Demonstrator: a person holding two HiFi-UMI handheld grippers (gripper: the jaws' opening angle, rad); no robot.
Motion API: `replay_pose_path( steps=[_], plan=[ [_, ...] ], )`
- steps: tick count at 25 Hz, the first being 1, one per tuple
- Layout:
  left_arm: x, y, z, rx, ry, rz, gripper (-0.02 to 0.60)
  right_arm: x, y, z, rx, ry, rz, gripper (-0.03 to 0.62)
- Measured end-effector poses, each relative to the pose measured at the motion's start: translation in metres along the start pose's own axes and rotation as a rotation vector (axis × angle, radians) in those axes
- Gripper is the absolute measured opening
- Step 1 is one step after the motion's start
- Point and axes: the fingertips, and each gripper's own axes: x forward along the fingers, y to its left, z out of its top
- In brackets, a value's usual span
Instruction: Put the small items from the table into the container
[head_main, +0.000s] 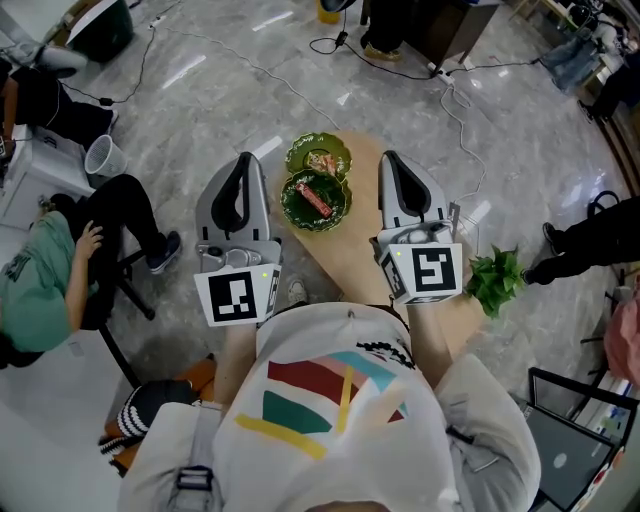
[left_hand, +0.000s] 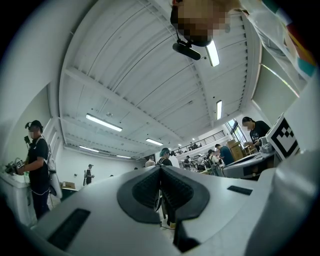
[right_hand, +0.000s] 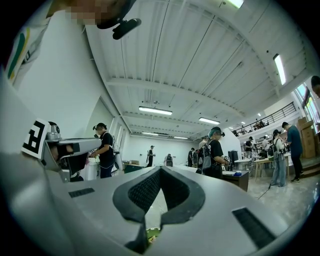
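In the nearer green dish (head_main: 341, 213), a red packet (head_main: 314, 197), flat, long axis slanting from far left to near right in the head view, neither end toward a gripper. Just beyond, touching rim to rim, a second green dish (head_main: 296, 150) with a few pale and orange small items (head_main: 322, 160), too small to tell apart. Both dishes on the far end of a light wooden counter (head_main: 345, 262). Packet between the two grippers, apart from both: left gripper (head_main: 245, 159) just beside the nearer dish on its left, right gripper (head_main: 389, 158) a little farther off on its right. Jaws of each pressed together at the tips, nothing between them, both aimed at the room rather than the dishes. By the counter's right edge, a leafy green plant (head_main: 497, 280).
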Motion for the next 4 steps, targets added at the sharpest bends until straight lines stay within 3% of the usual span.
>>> replay_pose_path(
  steps=[4],
  plan=[
    [0.0009,0.0012,-0.0022,-0.001,-0.002,-0.001,0.008,0.001,0.0007,-0.0057,0.007,0.011,0.0,0.012]
  ],
)
